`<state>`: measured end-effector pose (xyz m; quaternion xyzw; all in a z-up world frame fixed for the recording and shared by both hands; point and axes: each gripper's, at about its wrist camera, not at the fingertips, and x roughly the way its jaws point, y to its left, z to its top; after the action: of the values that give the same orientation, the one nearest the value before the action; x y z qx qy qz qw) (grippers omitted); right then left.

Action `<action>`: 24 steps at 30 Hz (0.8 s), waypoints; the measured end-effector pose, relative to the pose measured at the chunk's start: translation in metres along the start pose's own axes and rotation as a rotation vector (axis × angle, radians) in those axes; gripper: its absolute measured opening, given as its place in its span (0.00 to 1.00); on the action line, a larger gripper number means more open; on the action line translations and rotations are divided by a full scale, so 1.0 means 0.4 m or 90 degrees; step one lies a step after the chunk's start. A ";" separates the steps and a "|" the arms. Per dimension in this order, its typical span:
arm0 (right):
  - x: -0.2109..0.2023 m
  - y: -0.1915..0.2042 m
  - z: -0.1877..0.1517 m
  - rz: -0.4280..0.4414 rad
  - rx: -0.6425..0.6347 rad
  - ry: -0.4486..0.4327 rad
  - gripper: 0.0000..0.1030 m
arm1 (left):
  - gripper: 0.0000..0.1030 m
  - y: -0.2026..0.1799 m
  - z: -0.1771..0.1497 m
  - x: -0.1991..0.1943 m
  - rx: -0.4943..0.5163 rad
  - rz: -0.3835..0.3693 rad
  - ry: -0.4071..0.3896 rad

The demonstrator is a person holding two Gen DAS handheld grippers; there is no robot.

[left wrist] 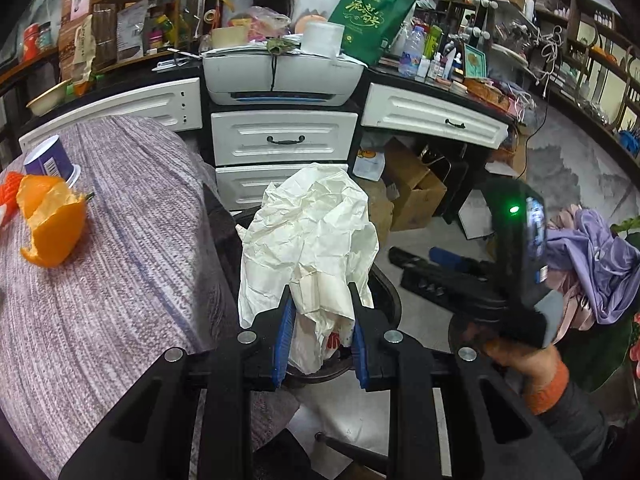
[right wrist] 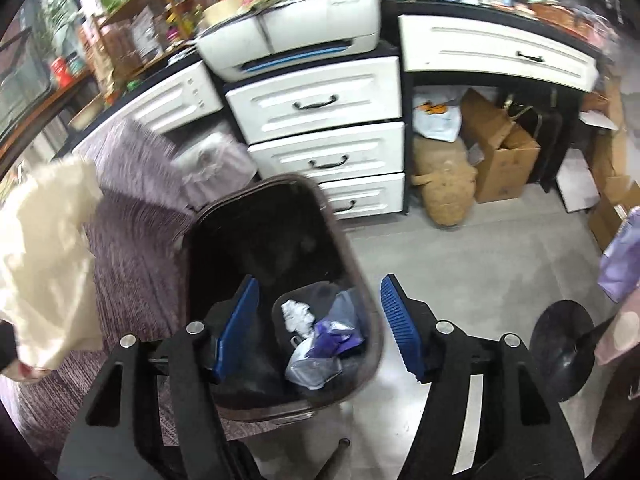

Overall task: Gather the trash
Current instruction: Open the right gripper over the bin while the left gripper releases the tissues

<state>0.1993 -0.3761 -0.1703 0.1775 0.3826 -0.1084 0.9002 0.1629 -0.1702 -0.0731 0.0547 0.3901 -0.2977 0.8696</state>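
My left gripper [left wrist: 320, 340] is shut on a crumpled white paper wrapper [left wrist: 312, 240] and holds it in the air past the table's edge, over the dark trash bin [left wrist: 384, 292] that it mostly hides. The wrapper also shows at the left of the right wrist view [right wrist: 44, 256]. My right gripper [right wrist: 320, 328] is open and empty, hovering over the dark trash bin [right wrist: 360, 280], which holds white and purple wrappers [right wrist: 320, 336]. An orange peel [left wrist: 52, 224] and a purple paper cup [left wrist: 50, 160] lie on the cloth-covered table [left wrist: 112, 280] at the left.
White drawers [right wrist: 320, 152] with a printer [left wrist: 280, 76] on top stand behind the bin. Cardboard boxes [right wrist: 500, 152] and a sack [right wrist: 444, 184] sit under the desk. A black round stand base [right wrist: 560, 348] is on the floor at the right. My right gripper's body [left wrist: 520, 264] shows in the left wrist view.
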 end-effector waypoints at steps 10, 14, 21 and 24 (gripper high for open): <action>-0.040 -0.080 0.018 -0.028 0.040 -0.022 0.62 | 0.25 -0.038 0.014 0.112 0.041 0.019 0.049; -0.044 -0.089 0.020 -0.028 0.044 -0.022 0.62 | 0.25 -0.050 0.016 0.163 0.055 0.035 0.069; -0.052 -0.094 0.024 -0.027 0.050 -0.025 0.62 | 0.27 -0.061 0.020 0.232 0.073 0.056 0.098; -0.056 -0.102 0.026 -0.027 0.057 -0.027 0.62 | 0.35 -0.067 0.017 0.254 0.080 0.070 0.104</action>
<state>0.1771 -0.4163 -0.1571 0.2071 0.3618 -0.1482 0.8968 0.2051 -0.2425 -0.1370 0.1545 0.4367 -0.2679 0.8448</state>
